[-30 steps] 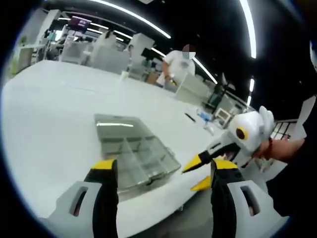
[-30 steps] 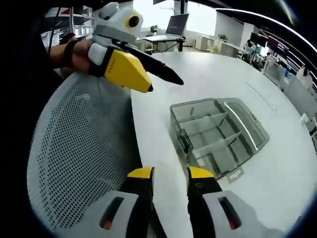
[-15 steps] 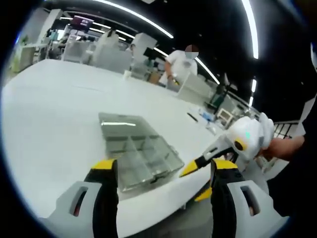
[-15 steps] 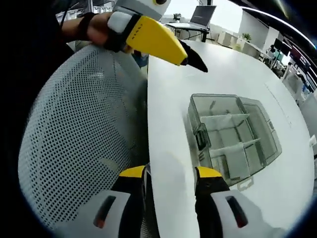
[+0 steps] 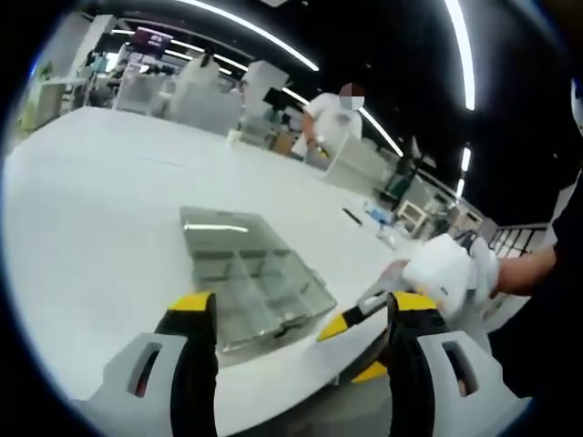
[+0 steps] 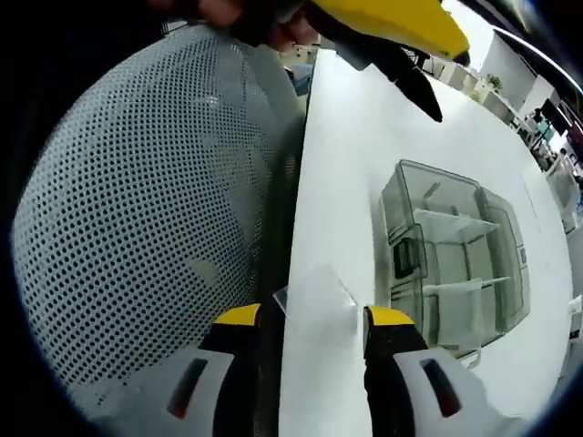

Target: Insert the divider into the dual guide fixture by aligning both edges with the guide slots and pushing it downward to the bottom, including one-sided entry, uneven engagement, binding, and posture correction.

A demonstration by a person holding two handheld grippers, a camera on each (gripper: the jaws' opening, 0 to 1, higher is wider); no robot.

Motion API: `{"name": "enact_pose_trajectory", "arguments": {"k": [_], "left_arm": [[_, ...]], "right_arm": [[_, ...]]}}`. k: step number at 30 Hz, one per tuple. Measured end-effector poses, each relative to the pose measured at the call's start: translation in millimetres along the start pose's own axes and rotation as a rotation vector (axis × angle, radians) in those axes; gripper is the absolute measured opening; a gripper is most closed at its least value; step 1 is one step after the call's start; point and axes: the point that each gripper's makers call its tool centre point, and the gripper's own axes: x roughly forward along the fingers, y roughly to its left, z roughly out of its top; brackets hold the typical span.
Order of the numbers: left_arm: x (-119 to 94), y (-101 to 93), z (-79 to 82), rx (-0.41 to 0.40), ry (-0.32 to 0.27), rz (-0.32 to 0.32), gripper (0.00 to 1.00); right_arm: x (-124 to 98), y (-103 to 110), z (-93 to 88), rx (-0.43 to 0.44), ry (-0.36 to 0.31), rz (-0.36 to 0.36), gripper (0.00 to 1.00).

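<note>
A clear plastic compartment box, the guide fixture (image 5: 255, 282) (image 6: 455, 246), lies on the white table (image 5: 100, 228) with its lid open. My left gripper (image 5: 301, 309) hovers just before the box, jaws wide apart with nothing between them; it also enters the right gripper view at the top (image 6: 446, 82). My right gripper (image 6: 314, 319) is open at the table's near edge. A thin clear divider (image 6: 314, 289) lies flat on that edge between its jaws, which stand apart from it. In the left gripper view the right gripper (image 5: 344, 344) hangs low by the table edge, held by a hand.
A white mesh chair back (image 6: 137, 209) stands close against the table's near edge (image 6: 296, 228), left of the right gripper. Small items (image 5: 369, 214) lie on the far side of the table. A person (image 5: 332, 123) stands beyond it among desks.
The right gripper has dropped down to the table's near edge and its jaws have spread wider; the clear divider now shows between them. The left gripper has stayed open over the box.
</note>
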Motion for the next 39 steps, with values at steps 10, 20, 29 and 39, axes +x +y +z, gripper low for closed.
{"name": "enact_pose_trajectory", "arguments": {"k": [10, 20, 29, 39], "left_arm": [[-2, 1.0, 0.1, -0.020, -0.012, 0.002, 0.74], [-2, 2.6, -1.5, -0.025, -0.008, 0.002, 0.74], [-1, 3.0, -3.8, -0.025, 0.002, 0.001, 0.74], [0, 2.2, -4.9, -0.025, 0.007, 0.001, 0.73]], "right_arm": [[8, -1, -1.4, -0.090, 0.043, -0.004, 0.40], [12, -6, -0.3, -0.163, 0.053, -0.024, 0.39], [17, -8, 0.1, -0.178, 0.057, -0.012, 0.35], [14, -3, 1.5, -0.171, 0.040, -0.002, 0.28]]}}
